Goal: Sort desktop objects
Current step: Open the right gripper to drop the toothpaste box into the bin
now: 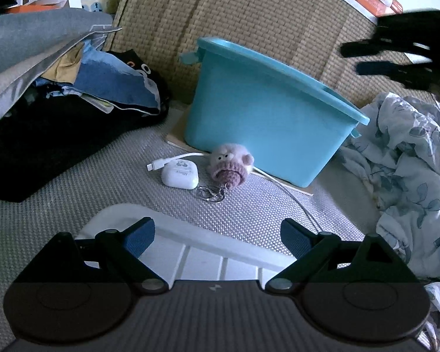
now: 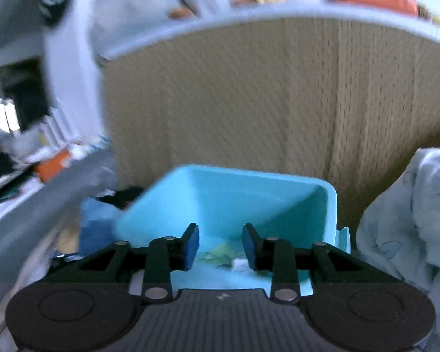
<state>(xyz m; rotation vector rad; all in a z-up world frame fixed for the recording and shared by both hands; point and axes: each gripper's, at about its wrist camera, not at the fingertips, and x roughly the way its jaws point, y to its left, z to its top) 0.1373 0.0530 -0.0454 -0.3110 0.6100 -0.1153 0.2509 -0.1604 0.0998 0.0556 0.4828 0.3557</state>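
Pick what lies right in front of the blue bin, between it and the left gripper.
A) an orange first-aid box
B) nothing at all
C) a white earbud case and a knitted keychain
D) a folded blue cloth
C: the white case and the knitted keychain lie side by side on the grey mat at the foot of the bin.

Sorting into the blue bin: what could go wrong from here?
1. The white charging cable runs behind the knitted pig keychain and under the blue bin's edge; lifting it may drag the keychain or snag.
2. The earbud case looks smooth and rounded, so the left gripper fingers could slip off it.
3. The right gripper is over the bin and its view is blurred; it could clip the rim.
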